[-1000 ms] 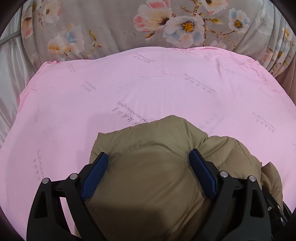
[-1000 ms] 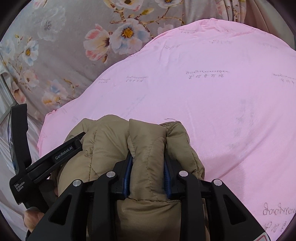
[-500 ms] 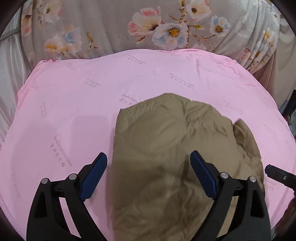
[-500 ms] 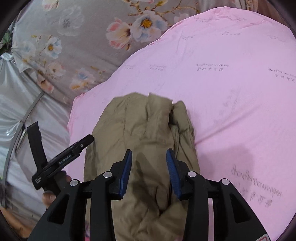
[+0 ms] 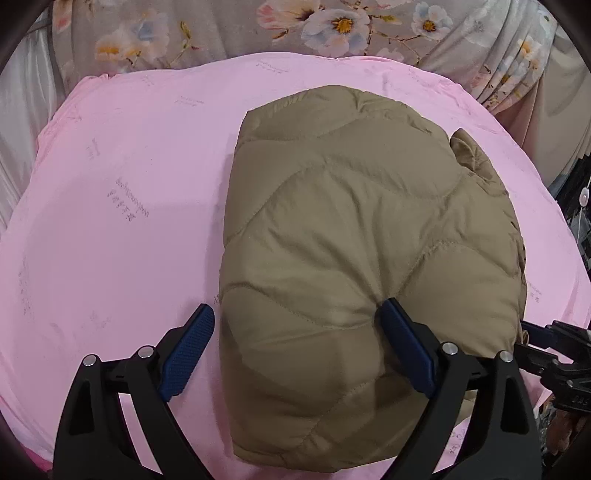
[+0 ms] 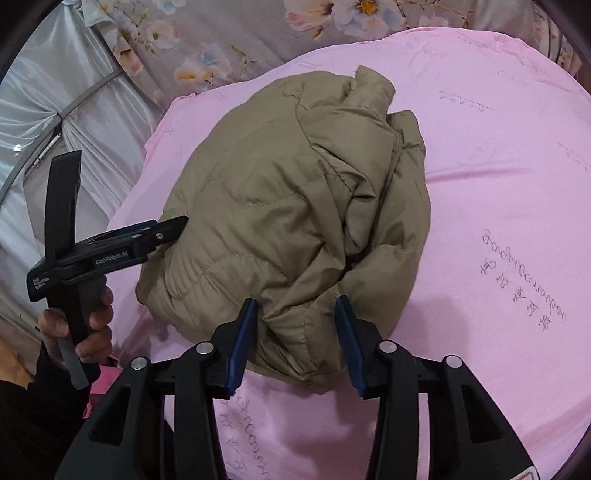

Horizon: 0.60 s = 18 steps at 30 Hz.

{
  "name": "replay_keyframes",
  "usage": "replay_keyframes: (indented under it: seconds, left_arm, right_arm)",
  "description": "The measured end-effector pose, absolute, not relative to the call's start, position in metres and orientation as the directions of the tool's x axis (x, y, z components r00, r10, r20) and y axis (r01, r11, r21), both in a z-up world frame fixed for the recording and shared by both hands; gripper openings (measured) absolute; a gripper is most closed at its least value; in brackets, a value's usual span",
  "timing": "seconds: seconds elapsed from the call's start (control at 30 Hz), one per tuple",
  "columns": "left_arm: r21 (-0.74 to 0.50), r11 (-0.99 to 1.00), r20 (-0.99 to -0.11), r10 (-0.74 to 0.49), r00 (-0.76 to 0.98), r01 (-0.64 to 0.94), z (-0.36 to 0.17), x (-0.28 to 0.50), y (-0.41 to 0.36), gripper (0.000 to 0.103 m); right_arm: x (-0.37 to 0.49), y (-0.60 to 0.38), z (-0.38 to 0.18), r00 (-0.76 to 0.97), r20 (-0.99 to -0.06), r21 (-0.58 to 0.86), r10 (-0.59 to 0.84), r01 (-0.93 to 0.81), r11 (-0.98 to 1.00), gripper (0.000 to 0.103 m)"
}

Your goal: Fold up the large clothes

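Khaki quilted puffer jacket [image 5: 362, 251], already folded into a compact padded bundle, lies on the pink printed bed sheet [image 5: 118, 206] straight ahead of both claws. Seen from the left claw [image 5: 299, 350], the bundle runs lengthwise away from the fingers, its near end sitting between the spread blue pads; the right pad seems to touch the fabric at a quilting seam, the left pad stands just off the bundle's edge. That claw is released, gripping nothing. The right claw [image 6: 295, 339] is likewise released, its jaws spread either side of a bunched corner of the jacket without pinching it. From this claw the collar end lies farthest off, and loose folds trail along the bundle's right flank. Both claws are about equally near, each at the bundle's near end. The left claw's handle and the hand [image 6: 79, 332] gripping it show to the left of the right claw. Beyond the sheet hangs a grey floral curtain [image 5: 332, 29]. Nothing stands between claws and jacket. The fold looks essentially finished.
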<state>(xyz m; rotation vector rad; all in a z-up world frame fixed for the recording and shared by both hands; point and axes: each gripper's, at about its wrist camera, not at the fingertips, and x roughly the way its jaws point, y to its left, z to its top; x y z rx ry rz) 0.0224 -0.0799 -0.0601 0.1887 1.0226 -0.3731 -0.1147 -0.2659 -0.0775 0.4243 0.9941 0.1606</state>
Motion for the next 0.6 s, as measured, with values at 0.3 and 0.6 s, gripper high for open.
replay_keyframes:
  seconds: [0.3, 0.6]
  left_arm:
    - [0.035, 0.924, -0.865, -0.163, 0.475, 0.381, -0.062, 0.012, -0.077, 0.09]
    - [0.036, 0.931, -0.878, -0.145, 0.457, 0.363, -0.076, 0.015, -0.08, 0.092]
  right_arm:
    - [-0.145, -0.284, -0.081, 0.567, -0.782, 0.448, 0.26, 0.219, 0.867, 0.004]
    - [-0.121, -0.263, -0.109, 0.53, -0.822, 0.405, 0.211, 0.282, 0.87, 0.005]
